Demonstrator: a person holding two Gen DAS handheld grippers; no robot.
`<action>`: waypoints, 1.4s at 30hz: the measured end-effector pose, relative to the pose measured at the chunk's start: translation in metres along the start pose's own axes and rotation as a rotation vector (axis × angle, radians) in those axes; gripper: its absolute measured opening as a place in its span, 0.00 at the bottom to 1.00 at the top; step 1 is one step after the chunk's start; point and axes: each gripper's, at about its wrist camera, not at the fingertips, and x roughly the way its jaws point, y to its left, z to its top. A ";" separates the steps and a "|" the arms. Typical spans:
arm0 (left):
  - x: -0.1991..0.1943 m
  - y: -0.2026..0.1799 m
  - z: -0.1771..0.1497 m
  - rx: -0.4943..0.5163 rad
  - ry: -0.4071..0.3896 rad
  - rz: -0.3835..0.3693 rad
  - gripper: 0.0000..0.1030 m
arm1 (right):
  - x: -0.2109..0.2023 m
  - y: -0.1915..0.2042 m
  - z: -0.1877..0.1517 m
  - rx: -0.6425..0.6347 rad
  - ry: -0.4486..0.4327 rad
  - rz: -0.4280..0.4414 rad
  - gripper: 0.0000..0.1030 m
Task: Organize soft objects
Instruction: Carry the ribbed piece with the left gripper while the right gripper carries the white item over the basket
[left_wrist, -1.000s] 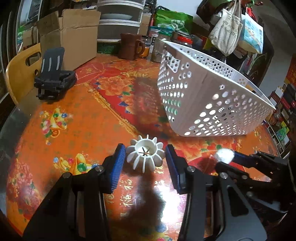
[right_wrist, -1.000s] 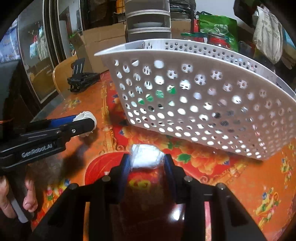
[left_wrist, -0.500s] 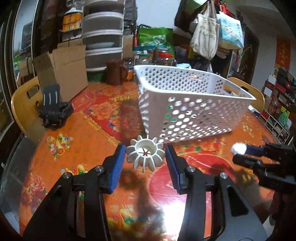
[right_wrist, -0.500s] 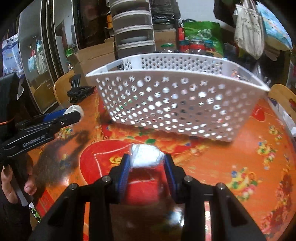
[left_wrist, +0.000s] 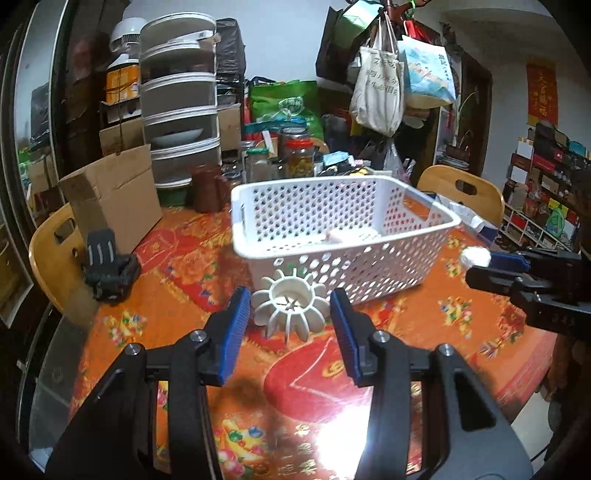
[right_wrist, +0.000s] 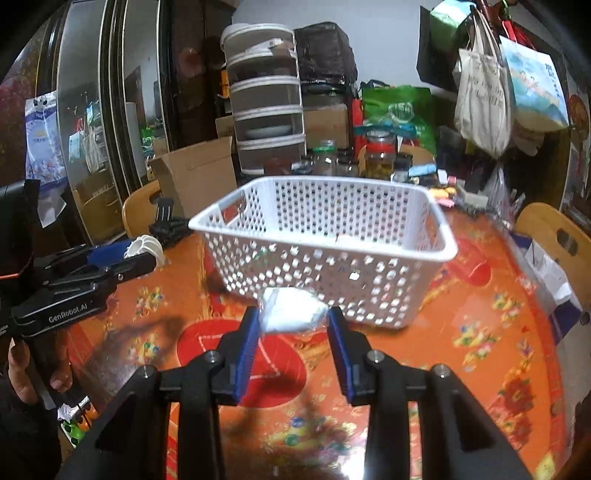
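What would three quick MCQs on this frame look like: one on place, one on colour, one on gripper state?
1. Where is the white basket?
A. on the orange table
B. on a chair
C. held in the left gripper

2. What colour are the pads of the right gripper?
A. red
B. blue
C. green

3. What does the left gripper hold?
A. a white ribbed flower-shaped piece
B. a glass jar
C. nothing

Answers:
1 A: the basket stands on the orange table, ahead of both grippers.
2 B: blue pads flank the white plastic-wrapped bundle.
3 A: the ribbed flower-shaped piece sits between its pads.
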 end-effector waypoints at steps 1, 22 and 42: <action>-0.001 -0.002 0.006 -0.002 0.000 -0.009 0.41 | -0.003 -0.002 0.005 0.000 -0.002 0.004 0.35; 0.079 -0.011 0.120 -0.023 0.115 -0.074 0.41 | 0.032 -0.046 0.091 -0.006 0.049 -0.061 0.35; 0.223 -0.026 0.132 -0.012 0.414 -0.024 0.41 | 0.149 -0.066 0.112 -0.050 0.311 -0.114 0.35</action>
